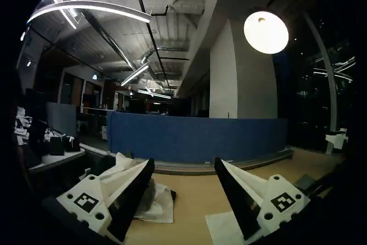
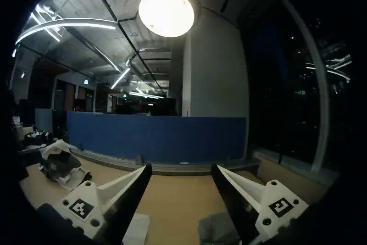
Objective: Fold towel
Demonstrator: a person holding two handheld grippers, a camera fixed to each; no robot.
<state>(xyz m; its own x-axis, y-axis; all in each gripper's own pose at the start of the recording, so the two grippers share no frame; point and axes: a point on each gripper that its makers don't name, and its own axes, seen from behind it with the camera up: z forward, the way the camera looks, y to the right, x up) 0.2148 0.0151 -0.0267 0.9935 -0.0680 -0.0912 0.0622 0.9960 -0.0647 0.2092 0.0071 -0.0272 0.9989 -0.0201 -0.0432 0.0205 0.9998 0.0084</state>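
1. Left tongs [image 1: 183, 159] released, fingers wide apart, nothing between them, low over the table [image 1: 197, 194].
2. Right tongs [image 2: 181, 165] released too, empty, over the same wood top.
3. Towel [image 1: 158, 201] crumpled on the table, just behind the left tongs' left finger; in the right gripper view the towel [image 2: 59, 164] sits far left, well apart from the right tongs.
4. Flat white cloth [image 1: 225, 226] by the left tongs' right finger.
5. Grey cloth [image 2: 220, 231] under the right tongs' right finger.
6. Blue partition [image 1: 197, 137] behind the table, round lamp [image 1: 266, 31] overhead.
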